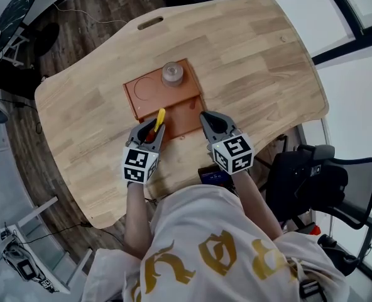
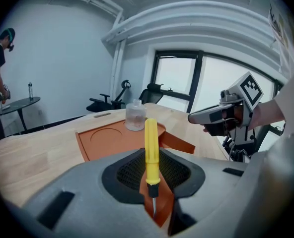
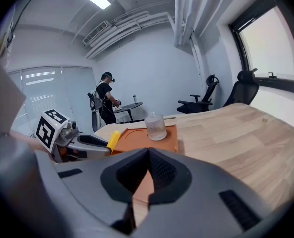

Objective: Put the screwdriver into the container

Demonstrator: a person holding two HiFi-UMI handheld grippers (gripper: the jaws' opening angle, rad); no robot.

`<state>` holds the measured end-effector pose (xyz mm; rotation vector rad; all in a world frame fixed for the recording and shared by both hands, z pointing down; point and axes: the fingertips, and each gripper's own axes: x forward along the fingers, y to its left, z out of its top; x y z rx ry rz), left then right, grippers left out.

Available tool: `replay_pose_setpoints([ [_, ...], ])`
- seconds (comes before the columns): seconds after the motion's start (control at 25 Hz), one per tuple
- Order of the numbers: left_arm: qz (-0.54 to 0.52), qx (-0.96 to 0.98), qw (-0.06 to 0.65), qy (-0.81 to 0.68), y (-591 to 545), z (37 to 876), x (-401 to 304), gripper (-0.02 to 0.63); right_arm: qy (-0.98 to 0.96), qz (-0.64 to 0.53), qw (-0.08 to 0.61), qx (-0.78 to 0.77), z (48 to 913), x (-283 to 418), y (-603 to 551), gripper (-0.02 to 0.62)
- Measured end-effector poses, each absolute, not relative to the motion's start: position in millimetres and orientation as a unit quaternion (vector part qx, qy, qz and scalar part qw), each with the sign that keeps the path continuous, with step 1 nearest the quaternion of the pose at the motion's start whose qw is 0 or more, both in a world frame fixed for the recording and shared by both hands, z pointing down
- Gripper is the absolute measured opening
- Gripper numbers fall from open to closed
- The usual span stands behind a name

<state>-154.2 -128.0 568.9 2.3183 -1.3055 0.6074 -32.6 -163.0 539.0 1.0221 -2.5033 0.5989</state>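
A yellow-handled screwdriver [image 1: 159, 118] [image 2: 151, 148] is clamped in my left gripper [image 1: 153, 131] [image 2: 153, 192], which is shut on its black collar and shaft. The handle points forward over the front edge of an orange tray [image 1: 148, 93] [image 2: 105, 140]. A small clear glass container [image 1: 172, 73] [image 2: 135, 117] [image 3: 155, 126] stands upright at the tray's far side, beside a round recess. My right gripper [image 1: 206, 117] [image 3: 148, 155] hovers at the tray's near right corner, its tips together and nothing held. From its view the screwdriver [image 3: 112, 140] shows at the left.
The tray lies on a light wooden table [image 1: 255, 61] with a slot handle [image 1: 149, 22] at the far edge. A black office chair [image 1: 324, 181] stands to my right. A person [image 3: 107, 100] stands by a small round table [image 1: 16, 5] far off.
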Motion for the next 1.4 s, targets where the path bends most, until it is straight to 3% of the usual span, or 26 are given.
replay_pose_setpoints([
  [0.92, 0.412, 0.802, 0.206, -0.382, -128.3, 629.9, -132.5, 0.084, -0.874, 0.249, 0.194, 0.37, 567.5, -17.3, -171.6, 0.011],
  [1.4, 0.478, 0.757, 0.276, -0.349, -128.7, 654.6, -129.1, 0.084, -0.872, 0.258, 0.205, 0.363, 579.6, -18.0, -175.4, 0.011],
])
